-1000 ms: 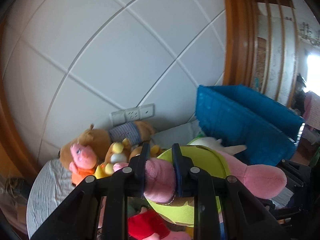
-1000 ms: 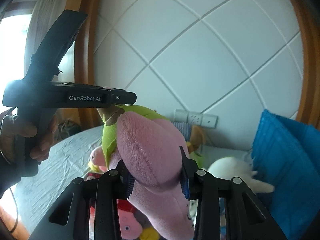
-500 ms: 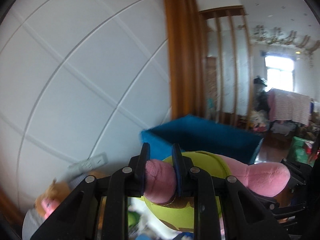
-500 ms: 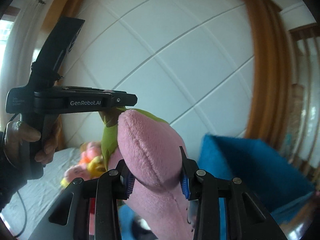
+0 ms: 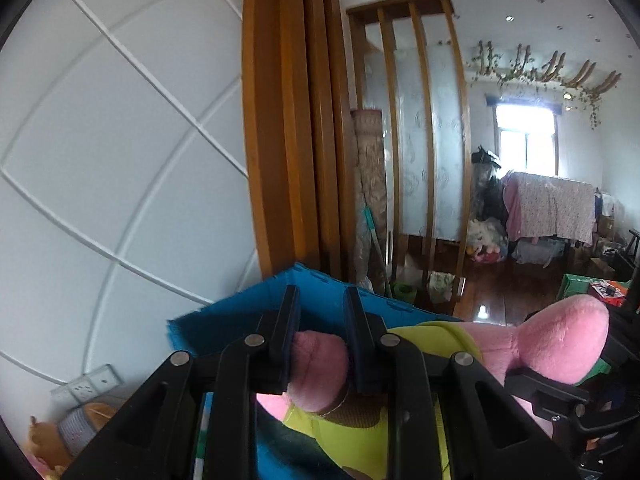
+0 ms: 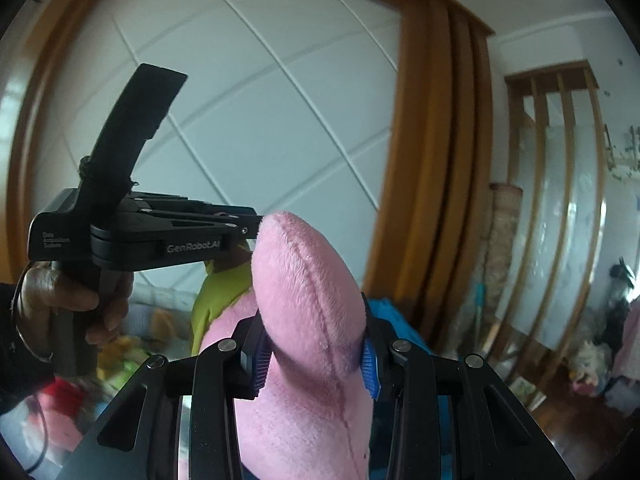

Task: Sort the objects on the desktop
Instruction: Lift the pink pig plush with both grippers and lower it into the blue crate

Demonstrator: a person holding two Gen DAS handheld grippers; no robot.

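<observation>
So both grippers are clamped on the same pink plush toy, the one wearing a lime-green shirt. The left gripper has its jaws pinching a small rounded pink limb, and the toy's body runs off toward 3 o'clock, where another pink limb sticks up and meets the black frame of the other tool at the edge of the left wrist view. The right gripper has its jaws squeezed on a fat pink limb with a seam down the middle, the blue pads pressing into the fur on each side. Which limb is which is honestly hard to say, since the head and face are hidden in both views.

The toy is held up in the air in front of a blue bin. Only the bin's rim and part of a wall show behind the left jaws. In the right wrist view it's just a blue sliver at 3 o'clock of the limb.

In the right view, the left gripper sits at 9 o'clock with a hand around its handle. Its tips disappear behind the pink limb. Down at 8 o'clock there's a blurry heap of other plush toys. Too smeared to pick apart.

A wall socket and a brown plush get cut off at 8 o'clock of the left view.
</observation>
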